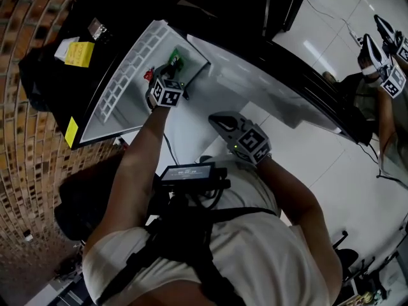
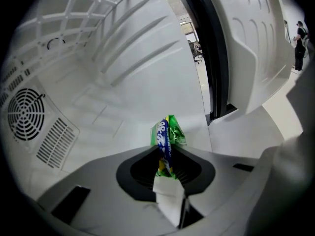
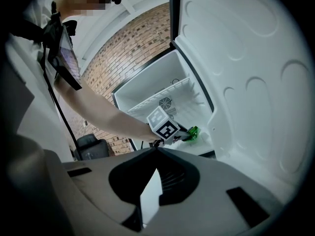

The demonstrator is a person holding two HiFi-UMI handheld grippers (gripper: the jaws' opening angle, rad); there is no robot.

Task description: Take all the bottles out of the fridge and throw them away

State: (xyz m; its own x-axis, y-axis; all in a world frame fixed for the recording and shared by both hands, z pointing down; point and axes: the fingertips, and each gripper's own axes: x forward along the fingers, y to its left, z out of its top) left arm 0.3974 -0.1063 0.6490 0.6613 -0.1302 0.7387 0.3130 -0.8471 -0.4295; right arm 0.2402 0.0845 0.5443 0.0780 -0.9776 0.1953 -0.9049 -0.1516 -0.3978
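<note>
Brick wall (image 1: 25, 171) and pale floor tiles (image 1: 357, 171) flank a small fridge (image 1: 95, 116) whose door (image 3: 246, 82) stands open, showing a white moulded lining. Inside it are a white wire shelf (image 1: 131, 69) and a round fan grille (image 2: 25, 113) on the back wall.

The left gripper (image 2: 166, 154) reaches into the compartment and pinches a green bottle (image 2: 170, 132), which looks squashed flat. A blue band with white lettering runs along the bottle, seen edge-on and too small to read. From the right gripper view the bottle (image 3: 193, 132) sits low in the fridge, near the door side.

The right gripper (image 3: 157, 151) hangs outside the fridge with its jaws pressed together on nothing.

A yellow label (image 1: 80, 53) on the fridge's dark outer side carries print that cannot be read.
</note>
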